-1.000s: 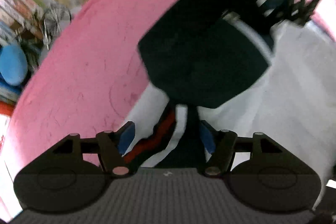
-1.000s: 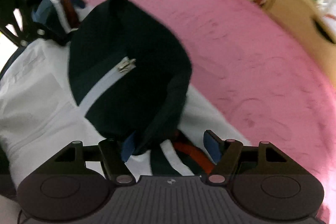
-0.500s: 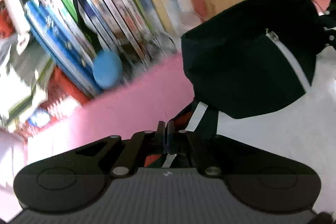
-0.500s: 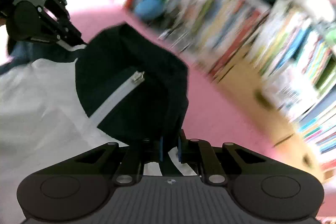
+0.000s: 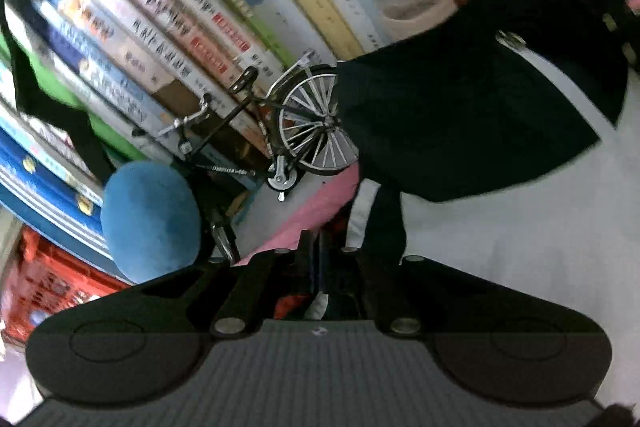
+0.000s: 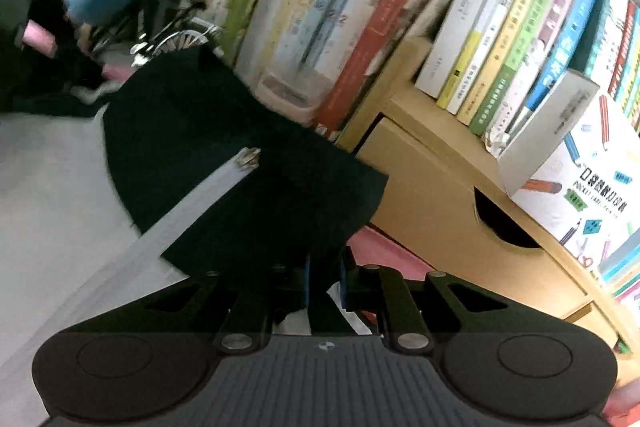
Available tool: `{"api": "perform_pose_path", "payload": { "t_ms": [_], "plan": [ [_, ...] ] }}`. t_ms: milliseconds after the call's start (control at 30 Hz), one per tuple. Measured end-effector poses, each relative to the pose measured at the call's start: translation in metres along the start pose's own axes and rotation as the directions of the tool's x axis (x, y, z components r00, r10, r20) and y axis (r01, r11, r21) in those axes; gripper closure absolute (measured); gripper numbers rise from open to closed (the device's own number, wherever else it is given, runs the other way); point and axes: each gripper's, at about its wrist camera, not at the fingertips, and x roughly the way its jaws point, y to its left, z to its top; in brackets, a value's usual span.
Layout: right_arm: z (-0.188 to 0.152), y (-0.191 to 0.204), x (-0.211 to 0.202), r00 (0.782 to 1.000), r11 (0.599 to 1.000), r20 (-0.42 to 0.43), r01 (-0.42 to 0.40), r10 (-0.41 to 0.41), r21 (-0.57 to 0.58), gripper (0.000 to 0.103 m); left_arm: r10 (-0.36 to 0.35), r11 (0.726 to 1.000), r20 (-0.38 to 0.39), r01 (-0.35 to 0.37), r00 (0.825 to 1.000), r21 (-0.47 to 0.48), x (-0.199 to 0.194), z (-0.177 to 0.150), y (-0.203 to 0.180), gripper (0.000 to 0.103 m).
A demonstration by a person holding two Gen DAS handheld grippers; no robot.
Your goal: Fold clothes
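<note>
- Left claw (image 5: 314,251) was pinched right down on the striped edge of the jacket (image 5: 460,131), jaws basically closed with only thin fabric between the pads. My guess is that spot was picked because it's a corner of the garment, which is what you want to have hold of when lifting it.
- The jacket itself hung up off the pink surface (image 5: 320,203), dark hood part drooping over the white body — held high so it could drape flat before a fold, I'd say.
- Right claw (image 6: 324,283) was clamped on the dark fabric too, its blue pads (image 6: 307,283) a bit apart since a thicker bunch of cloth sat between them. Both claws had just been closing, with cloth in between.
- Two grips on opposite sides looked like the classic "stretch it between two hands" setup.
- Left view only: the little model bicycle (image 5: 280,131) in full, standing in front of the books (image 5: 192,27), plus the blue plush (image 5: 150,219) close up.
- Right view only: the wooden drawer box (image 6: 452,211) with its cutout handle, a white stationery box (image 6: 576,187) leaning on it, and the zipper pull (image 6: 248,158) — sharper here than in the left view, where it was just a blurry glint.
</note>
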Motion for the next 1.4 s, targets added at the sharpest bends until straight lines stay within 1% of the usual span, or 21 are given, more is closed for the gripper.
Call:
{"api": "perform_pose_path", "payload": {
  "t_ms": [133,267,300,333,367,400,433,467,533,633,767,833,900,1000,1067,1100,1200,1267,1300,1367,1400],
  "plan": [
    [0.001,-0.01,0.009,1.0,0.998,0.006,-0.028,0.028,0.053,0.086,0.018,0.999,0.02,-0.018,1.0,0.033,0.001,-0.004,-0.005,0.103],
    [0.008,-0.021,0.032,0.996,0.986,0.047,-0.08,0.074,0.149,0.084,0.091,0.972,0.019,-0.093,0.996,0.218,0.001,-0.002,-0.026,0.103],
    [0.007,-0.028,0.037,0.994,0.972,0.067,-0.104,0.092,0.209,0.076,0.097,0.962,0.011,-0.097,0.995,0.257,0.0,-0.001,-0.028,0.103],
    [0.009,-0.036,0.042,0.993,0.956,0.055,-0.116,0.105,0.269,0.056,0.077,0.968,0.0,-0.074,0.997,0.24,-0.005,0.003,-0.021,0.095],
    [0.014,-0.043,0.046,0.992,0.944,0.017,-0.125,0.126,0.304,0.049,0.036,0.983,-0.005,-0.035,0.999,0.183,-0.014,0.007,-0.008,0.092],
    [0.02,-0.05,0.045,0.989,0.933,-0.027,-0.125,0.143,0.337,0.032,0.002,0.993,-0.002,-0.002,1.0,0.117,-0.025,0.01,0.007,0.09],
    [0.023,-0.058,0.034,0.99,0.922,-0.013,-0.128,0.143,0.366,0.025,-0.017,0.999,0.004,0.017,1.0,0.043,-0.037,0.012,0.023,0.087],
    [0.024,-0.065,0.019,0.99,0.91,0.018,-0.134,0.137,0.392,0.023,-0.035,0.999,0.011,0.035,0.999,-0.033,-0.05,0.014,0.04,0.084],
    [0.022,-0.078,-0.014,0.99,0.885,0.091,-0.14,0.111,0.444,0.0,-0.058,0.978,0.035,0.064,0.998,-0.196,-0.082,0.01,0.071,0.082],
    [0.003,-0.074,-0.063,0.982,0.856,0.167,-0.162,0.09,0.491,0.0,-0.125,0.918,0.058,0.138,0.99,-0.373,-0.131,-0.008,0.086,0.081],
    [-0.031,-0.027,-0.103,0.977,0.87,0.151,-0.206,0.154,0.447,0.005,-0.226,0.898,0.017,0.215,0.974,-0.384,-0.163,-0.036,0.051,0.081],
    [-0.047,-0.004,-0.116,0.973,0.88,0.127,-0.228,0.192,0.418,0.014,-0.288,0.895,-0.061,0.246,0.956,-0.372,-0.163,-0.051,0.029,0.081],
    [-0.062,0.008,-0.123,0.975,0.889,0.079,-0.223,0.209,0.4,0.015,-0.296,0.904,-0.125,0.235,0.947,-0.358,-0.156,-0.062,0.009,0.081],
    [-0.081,0.005,-0.117,0.983,0.903,0.008,-0.172,0.184,0.394,0.015,-0.274,0.905,-0.163,0.196,0.948,-0.376,-0.16,-0.075,0.002,0.08],
    [-0.1,-0.022,-0.106,0.99,0.894,-0.065,-0.086,0.127,0.441,0.015,-0.254,0.907,-0.172,0.172,0.952,-0.384,-0.161,-0.077,0.003,0.079],
    [-0.115,-0.043,-0.098,0.989,0.873,-0.1,-0.044,0.106,0.486,0.019,-0.241,0.911,-0.18,0.159,0.954,-0.38,-0.162,-0.076,0.004,0.079],
    [-0.156,-0.103,-0.097,0.99,0.827,-0.144,0.077,0.005,0.557,0.021,-0.208,0.922,-0.195,0.125,0.958,-0.368,-0.156,-0.072,0.001,0.079],
    [-0.185,-0.149,-0.097,0.973,0.785,-0.212,0.197,-0.085,0.587,0.008,-0.191,0.925,-0.204,0.106,0.96,-0.366,-0.147,-0.07,-0.003,0.08],
    [-0.203,-0.175,-0.096,0.962,0.74,-0.247,0.251,-0.117,0.625,0.006,-0.182,0.925,-0.21,0.095,0.96,-0.369,-0.145,-0.067,-0.005,0.08],
    [-0.229,-0.22,-0.102,0.884,0.61,-0.392,0.463,-0.257,0.644,0.008,-0.19,0.911,-0.237,0.081,0.953,-0.403,-0.142,-0.063,-0.003,0.081],
    [-0.227,-0.226,-0.108,0.88,0.58,-0.394,0.472,-0.265,0.664,0.013,-0.202,0.9,-0.25,0.079,0.947,-0.429,-0.143,-0.061,-0.001,0.08]
  ]
}}
